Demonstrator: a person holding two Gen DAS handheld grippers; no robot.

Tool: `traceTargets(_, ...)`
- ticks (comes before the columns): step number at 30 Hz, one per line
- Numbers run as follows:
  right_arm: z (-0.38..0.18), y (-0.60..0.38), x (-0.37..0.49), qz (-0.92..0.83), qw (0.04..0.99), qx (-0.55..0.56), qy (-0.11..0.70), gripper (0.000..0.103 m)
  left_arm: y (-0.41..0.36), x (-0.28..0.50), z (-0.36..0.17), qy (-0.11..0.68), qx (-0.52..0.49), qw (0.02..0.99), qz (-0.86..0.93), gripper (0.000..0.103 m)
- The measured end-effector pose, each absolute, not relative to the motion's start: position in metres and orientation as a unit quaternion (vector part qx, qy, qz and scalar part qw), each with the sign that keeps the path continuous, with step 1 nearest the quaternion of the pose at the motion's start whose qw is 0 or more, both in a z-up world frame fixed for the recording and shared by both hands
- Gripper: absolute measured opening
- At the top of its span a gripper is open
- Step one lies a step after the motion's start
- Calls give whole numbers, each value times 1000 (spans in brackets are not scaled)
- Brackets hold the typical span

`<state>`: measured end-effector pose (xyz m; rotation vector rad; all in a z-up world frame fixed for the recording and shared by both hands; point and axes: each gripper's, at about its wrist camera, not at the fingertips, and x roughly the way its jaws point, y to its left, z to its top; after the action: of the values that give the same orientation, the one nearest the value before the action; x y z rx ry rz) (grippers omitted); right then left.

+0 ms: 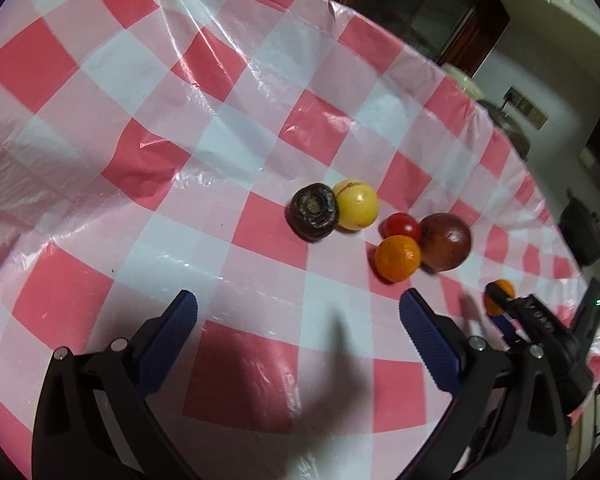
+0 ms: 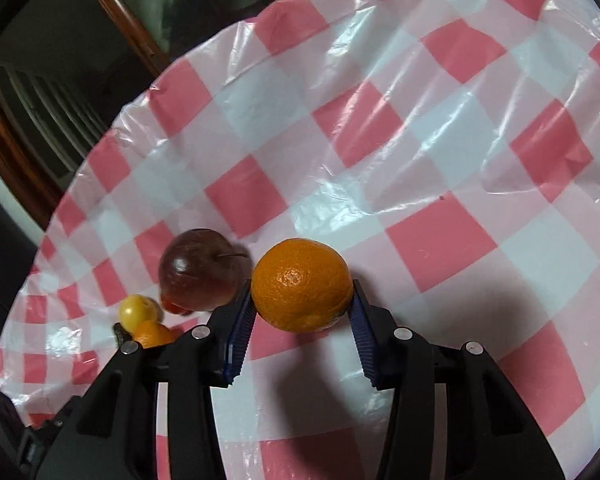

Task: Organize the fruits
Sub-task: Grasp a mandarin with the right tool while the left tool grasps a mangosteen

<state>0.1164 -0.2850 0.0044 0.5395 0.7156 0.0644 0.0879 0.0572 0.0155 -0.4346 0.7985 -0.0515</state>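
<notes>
On the red-and-white checked tablecloth (image 1: 148, 160) lies a cluster of fruit: a dark wrinkled fruit (image 1: 312, 216), a yellow fruit (image 1: 358, 205), a small red tomato (image 1: 401, 226), a small orange (image 1: 398, 258) and a dark red apple (image 1: 446, 247). My left gripper (image 1: 298, 312) hangs open just before them, holding nothing. My right gripper (image 2: 302, 304) is shut on a large orange (image 2: 302, 285), which shows at the left wrist view's right edge as a large orange (image 1: 500, 296). Beside it sit the apple (image 2: 202, 272), the yellow fruit (image 2: 138, 311) and the small orange (image 2: 152, 334).
The table edge (image 2: 148, 92) curves along the far side, with a dark wooden cabinet (image 2: 112, 20) behind it. A pale wall with a socket plate (image 1: 528, 106) and dark objects lie past the right edge. Bare cloth spreads left of the fruit.
</notes>
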Motion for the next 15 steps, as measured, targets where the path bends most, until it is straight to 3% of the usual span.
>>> traceTargets(2, 4, -284, 119, 41, 901, 257, 349, 46, 53, 103, 15, 407, -182, 895, -18, 100)
traceTargets(8, 8, -276, 119, 44, 900, 261, 347, 46, 29, 162, 14, 442, -60, 895, 4, 83)
traceTargets(13, 8, -277, 120, 47, 900, 263, 346, 46, 20, 188, 9, 448, -19, 894, 2, 71)
traceTargets(14, 8, -277, 120, 48, 900, 262, 346, 46, 20, 190, 10, 446, -18, 895, -1, 62)
traceTargets(15, 8, -277, 120, 49, 899, 263, 346, 46, 19, 190, 10, 442, -8, 897, -3, 43)
